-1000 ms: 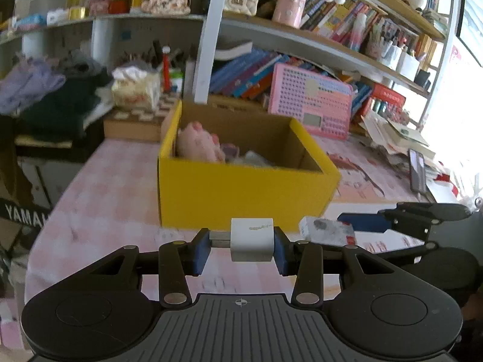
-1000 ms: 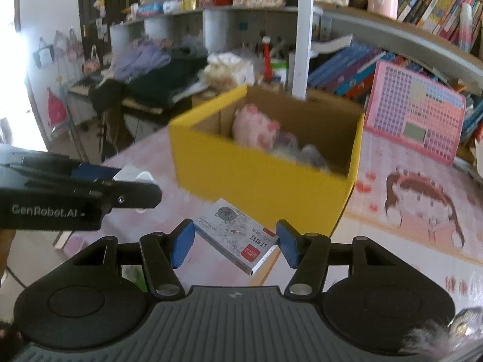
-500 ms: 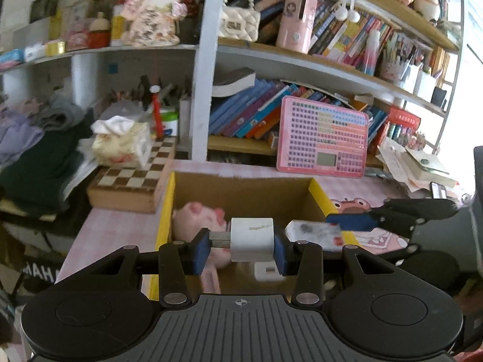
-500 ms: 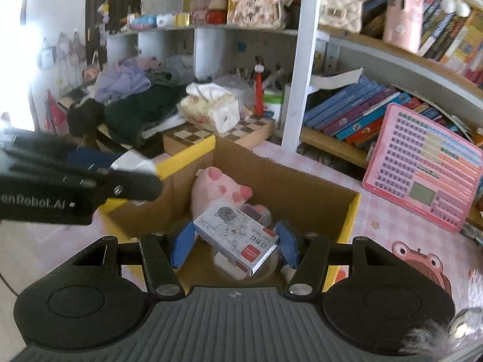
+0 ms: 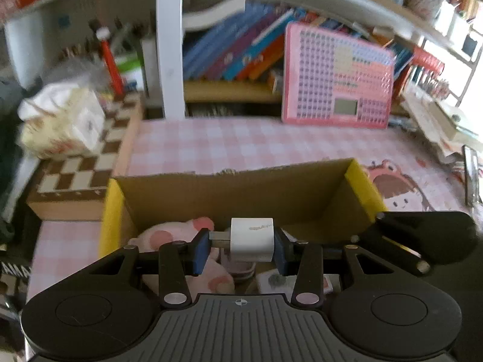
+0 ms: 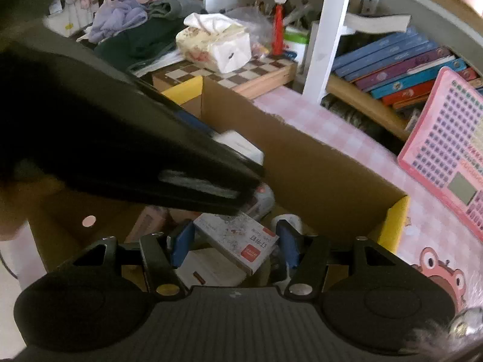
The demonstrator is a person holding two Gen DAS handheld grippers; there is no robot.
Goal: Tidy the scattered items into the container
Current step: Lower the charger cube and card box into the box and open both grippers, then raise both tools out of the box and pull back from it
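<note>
— Two grippers, both loaded, both over box [image 5: 360, 181]?
— Left gripper [image 5: 240, 246]: pinching white charger [image 5: 252, 242]. Right gripper [image 6: 232, 242]: pinching staple packet [image 6: 238, 239], tilted.
— Already in box?
— Pink plush [image 5: 169, 236] at left wall; other small items, blurred.
— Box location?
— On desk [image 5: 235, 141], near chessboard [image 5: 84, 166] at left edge.

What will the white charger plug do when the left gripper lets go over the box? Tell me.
The white charger plug looks rigid, so it should drop straight. Its boxy shape probably won't roll. It may bounce off the pink plush toy below in the box.
</note>
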